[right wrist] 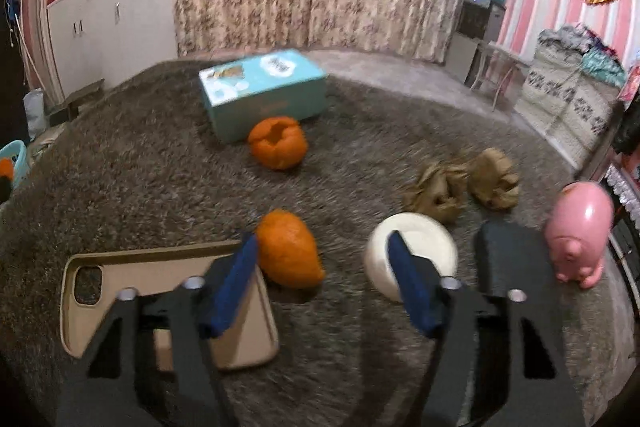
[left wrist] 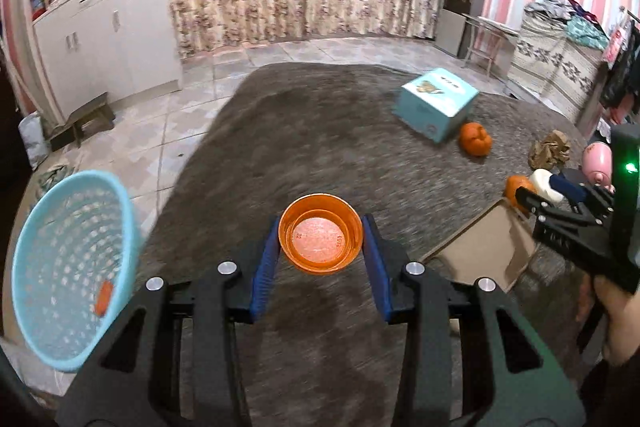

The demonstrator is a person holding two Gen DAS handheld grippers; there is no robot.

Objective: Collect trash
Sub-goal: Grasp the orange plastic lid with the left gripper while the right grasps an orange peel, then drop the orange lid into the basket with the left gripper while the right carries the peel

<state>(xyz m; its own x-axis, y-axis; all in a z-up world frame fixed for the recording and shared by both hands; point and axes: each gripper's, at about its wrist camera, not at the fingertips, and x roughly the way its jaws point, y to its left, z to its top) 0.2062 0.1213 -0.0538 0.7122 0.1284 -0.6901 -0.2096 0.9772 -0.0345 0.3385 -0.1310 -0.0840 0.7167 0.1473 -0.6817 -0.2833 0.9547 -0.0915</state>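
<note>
My left gripper [left wrist: 321,239] is shut on an orange plastic cup [left wrist: 321,233], held above the grey shag rug [left wrist: 300,131]. A light blue perforated basket [left wrist: 68,267] stands at the left with an orange scrap inside. My right gripper [right wrist: 322,263] is open and empty, low over the rug. An orange peel [right wrist: 289,254] lies just ahead of its left finger. A second orange peel [right wrist: 278,143] lies farther off. Two crumpled brown papers [right wrist: 436,193] [right wrist: 494,179] lie to the right. The right gripper [left wrist: 548,193] also shows in the left wrist view.
A teal cardboard box [right wrist: 262,89] sits at the rug's far side. A beige phone case [right wrist: 160,279], a white round dish [right wrist: 420,247], a black object [right wrist: 504,259] and a pink pig figure [right wrist: 582,231] lie near my right gripper. White cabinets stand at the left.
</note>
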